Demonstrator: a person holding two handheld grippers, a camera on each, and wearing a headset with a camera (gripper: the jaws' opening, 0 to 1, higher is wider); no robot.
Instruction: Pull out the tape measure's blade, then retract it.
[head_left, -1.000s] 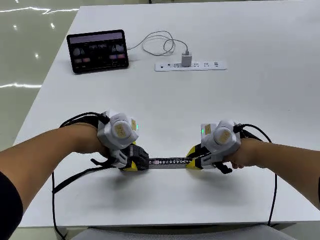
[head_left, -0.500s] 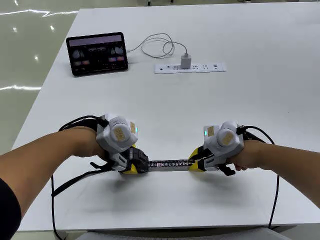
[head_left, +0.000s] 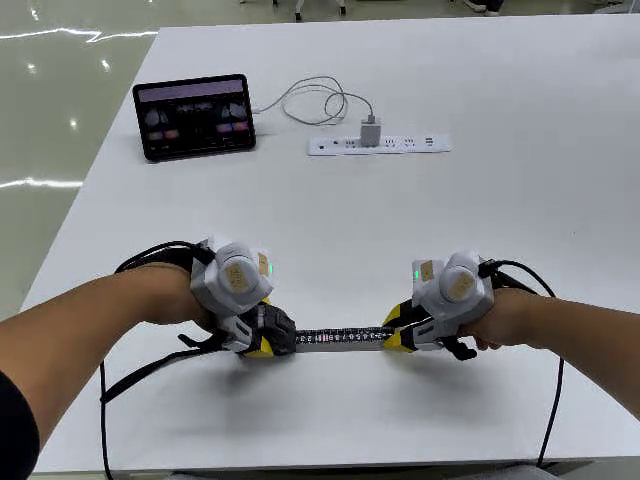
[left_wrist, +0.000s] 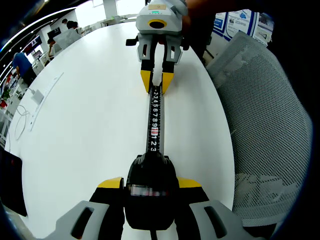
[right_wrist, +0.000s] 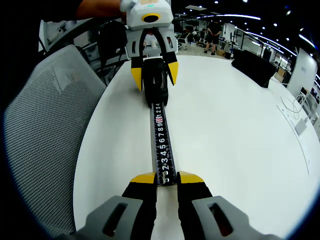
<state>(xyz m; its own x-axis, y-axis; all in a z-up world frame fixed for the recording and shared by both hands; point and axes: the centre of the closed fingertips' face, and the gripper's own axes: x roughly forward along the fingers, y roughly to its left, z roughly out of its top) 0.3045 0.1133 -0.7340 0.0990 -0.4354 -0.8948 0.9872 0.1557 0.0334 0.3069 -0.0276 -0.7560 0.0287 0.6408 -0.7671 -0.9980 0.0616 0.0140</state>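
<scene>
Lying flat along the near edge of the white counter (head_left: 330, 230), the tape measure (left_wrist: 150, 192) has a black case and a pale blade (left_wrist: 154, 117) printed with black numerals and one red mark, drawn out a short way to the right. The left gripper (head_left: 267, 335) clamps the case between its yellow-tipped jaws. The right gripper (head_left: 394, 332) pinches the blade's free end, its jaws nearly together. The gripper views show the numerals and a mesh chair (right_wrist: 50, 115) beside the counter, while the head view shows a tablet (head_left: 194, 115) and a power strip (head_left: 380, 145) at the far side.
</scene>
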